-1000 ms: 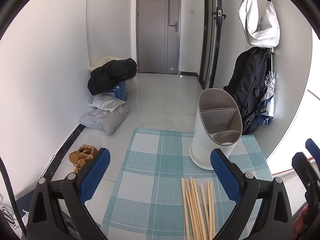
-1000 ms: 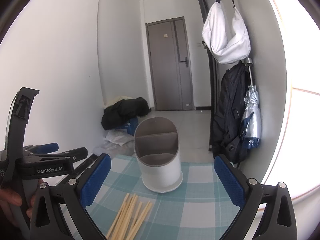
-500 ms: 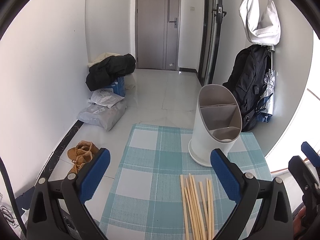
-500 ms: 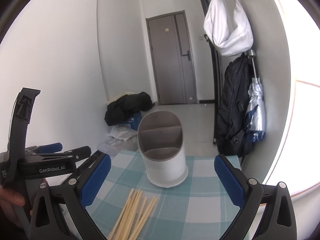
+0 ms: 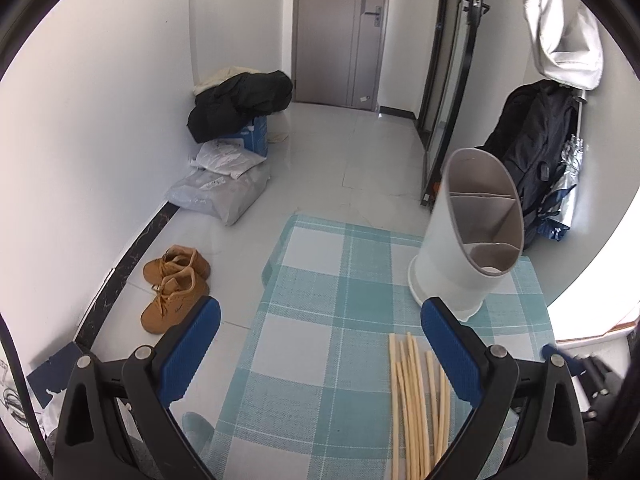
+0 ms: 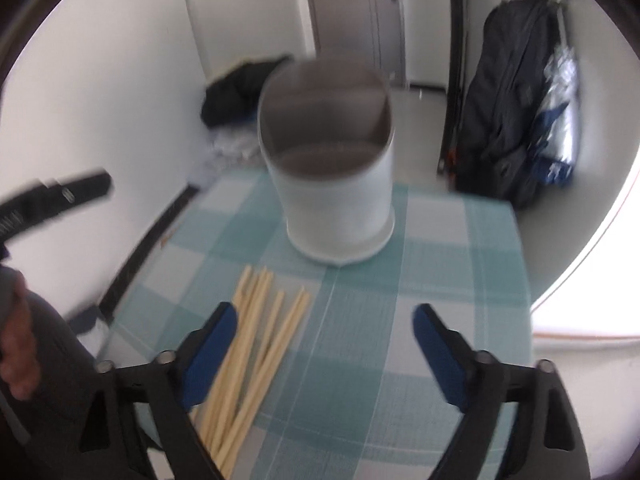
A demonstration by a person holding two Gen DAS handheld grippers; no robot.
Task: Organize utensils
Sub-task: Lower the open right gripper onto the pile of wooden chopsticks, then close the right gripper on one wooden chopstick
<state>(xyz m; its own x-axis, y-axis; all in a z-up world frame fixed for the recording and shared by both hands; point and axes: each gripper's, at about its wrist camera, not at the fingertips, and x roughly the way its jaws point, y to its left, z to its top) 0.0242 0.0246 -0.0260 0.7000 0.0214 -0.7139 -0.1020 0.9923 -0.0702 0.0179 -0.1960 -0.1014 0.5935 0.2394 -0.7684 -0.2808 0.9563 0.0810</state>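
The left gripper (image 5: 320,324), black-framed with blue pads, is held wide apart above the teal-and-white checked tablecloth (image 5: 320,280), with nothing between its fingers. The right gripper (image 6: 324,328), of the same build, is likewise spread wide and grips nothing; its view is blurred. A bundle of pale wooden chopsticks (image 5: 416,396) is seen lying flat on the cloth, just beside the left gripper's right finger and partly under the right gripper's left finger (image 6: 208,352). Beyond the chopsticks, near their tips but apart from them, a white cylindrical utensil holder (image 5: 468,240) with a grey divided interior is stood upright on the cloth. On the tiled floor to the left, a pair of tan shoes (image 5: 176,284) is seen.
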